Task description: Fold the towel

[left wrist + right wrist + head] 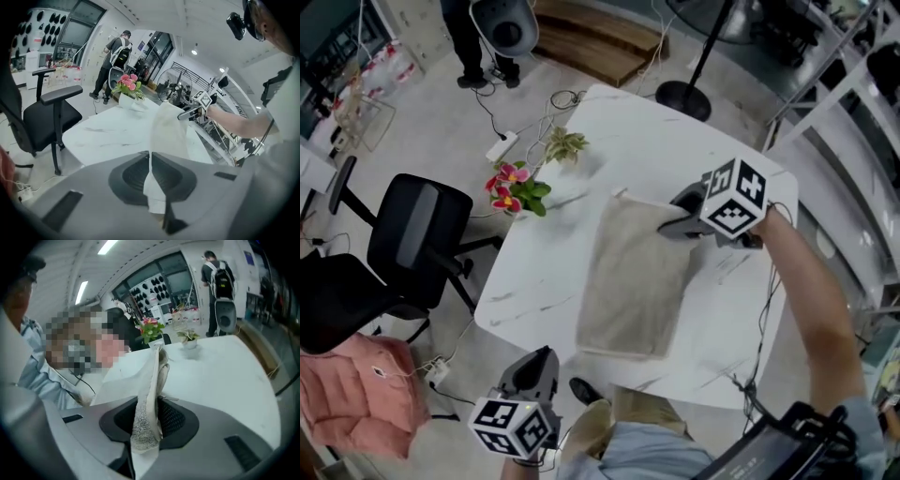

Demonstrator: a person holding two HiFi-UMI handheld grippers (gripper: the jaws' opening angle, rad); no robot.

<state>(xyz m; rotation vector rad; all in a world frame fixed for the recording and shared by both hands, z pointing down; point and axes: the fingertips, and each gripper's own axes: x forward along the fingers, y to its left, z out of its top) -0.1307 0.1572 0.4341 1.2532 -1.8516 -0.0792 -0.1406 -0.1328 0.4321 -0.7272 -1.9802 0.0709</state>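
A beige towel lies lengthwise on the white marble table. My right gripper is at the towel's far right corner and is shut on it. In the right gripper view the terry cloth stands pinched edge-on between the jaws. My left gripper hangs just off the table's near edge, by the towel's near left corner. In the left gripper view a pale strip of the towel runs out from its shut jaws towards the right gripper.
A pot of pink flowers and a small green plant stand at the table's far left edge. A black office chair and a pink garment are to the left. A fan stand and a standing person are beyond.
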